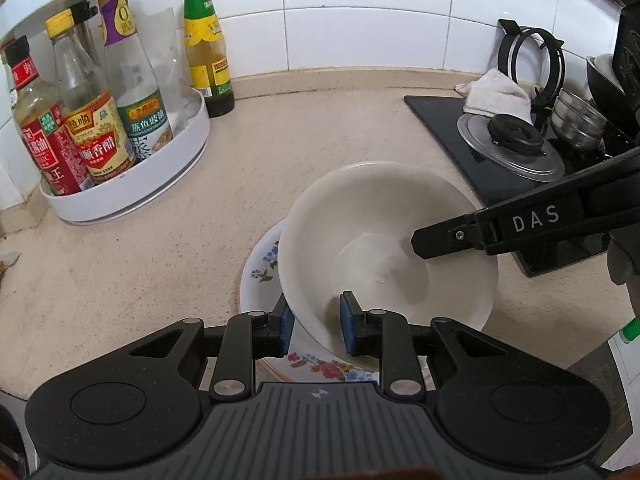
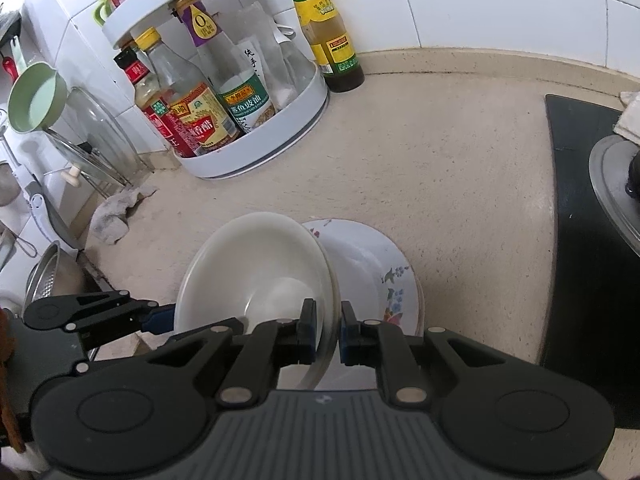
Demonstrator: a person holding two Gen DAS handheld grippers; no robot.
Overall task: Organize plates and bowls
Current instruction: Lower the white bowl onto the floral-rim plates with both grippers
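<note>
A white bowl is held tilted over a floral plate that lies on the beige counter. My left gripper straddles the bowl's near rim, one blue pad outside and one inside, with a gap beside the wall. My right gripper is shut on the opposite rim of the white bowl. The floral plate shows to the right of the bowl in the right wrist view. The right gripper's finger reaches into the bowl in the left wrist view.
A white turntable rack of sauce bottles stands at the back left, with a green-capped bottle beside it. A black stove with a pot lid, cloth and steel bowls is on the right. A sink area with a colander lies left.
</note>
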